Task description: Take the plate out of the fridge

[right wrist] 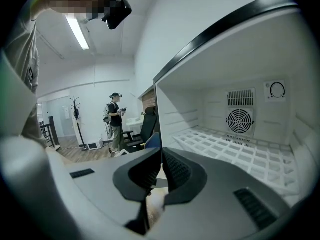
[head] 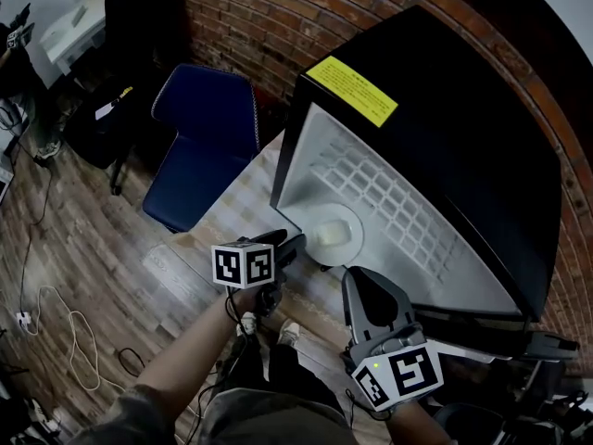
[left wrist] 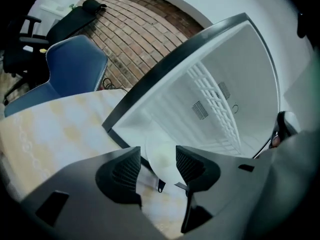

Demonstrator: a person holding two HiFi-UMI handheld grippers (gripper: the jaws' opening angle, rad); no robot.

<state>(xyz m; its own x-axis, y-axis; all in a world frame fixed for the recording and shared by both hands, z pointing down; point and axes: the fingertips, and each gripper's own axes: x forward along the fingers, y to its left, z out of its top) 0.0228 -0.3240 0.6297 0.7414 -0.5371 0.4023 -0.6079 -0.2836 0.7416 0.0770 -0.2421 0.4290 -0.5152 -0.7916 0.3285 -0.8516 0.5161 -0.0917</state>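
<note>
A black mini fridge (head: 445, 128) stands open on the table, its white inside facing me. A white plate (head: 335, 233) lies at the front edge of the fridge floor. My left gripper (head: 293, 246) is open just short of the plate's near rim. In the left gripper view the plate (left wrist: 162, 160) shows through the gap between the wide-set jaws of the left gripper (left wrist: 159, 170), and neither pad presses on it. My right gripper (head: 358, 280) hangs lower right of the plate, in front of the fridge. The right gripper (right wrist: 161, 173) is shut with nothing between its jaws.
A white wire shelf (head: 380, 188) spans the fridge inside, with a fan grille (right wrist: 240, 120) on the back wall. The table (head: 227, 213) carries a pale checked cloth. A blue chair (head: 199, 146) stands left of it by a brick wall (head: 269, 17). A person (right wrist: 116, 121) stands far off.
</note>
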